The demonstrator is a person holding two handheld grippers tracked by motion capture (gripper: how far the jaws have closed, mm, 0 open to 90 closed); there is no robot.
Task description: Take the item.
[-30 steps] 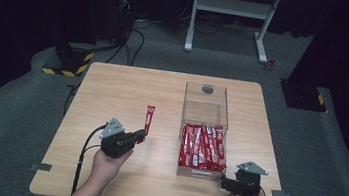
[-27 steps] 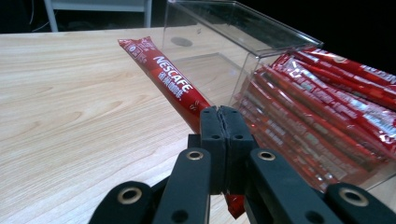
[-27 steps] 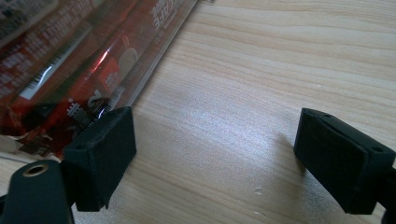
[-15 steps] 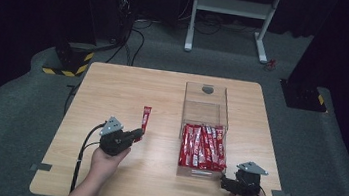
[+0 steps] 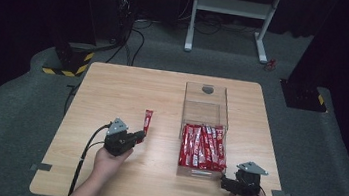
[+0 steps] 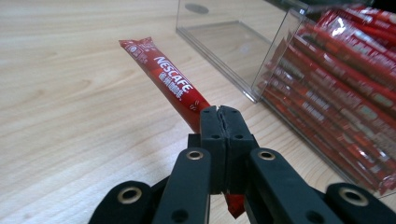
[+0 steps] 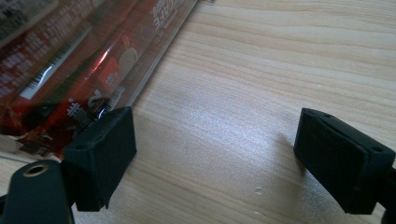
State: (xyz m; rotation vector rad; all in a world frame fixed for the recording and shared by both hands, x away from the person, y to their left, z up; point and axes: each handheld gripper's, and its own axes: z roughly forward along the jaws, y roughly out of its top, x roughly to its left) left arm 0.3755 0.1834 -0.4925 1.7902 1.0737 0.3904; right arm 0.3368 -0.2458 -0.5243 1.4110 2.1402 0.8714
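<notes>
Wooden table: left gripper clenched on sachet, long axis pointing away; clear box lies rightward. Right gripper released, beside box.

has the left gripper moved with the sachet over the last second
Yes. The left gripper, shut on the red sachet, has drifted slightly left, away from the clear box.

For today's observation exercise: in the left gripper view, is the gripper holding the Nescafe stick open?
No, the left gripper has its jaws pressed together on the lower end of the red Nescafe stick.
</notes>
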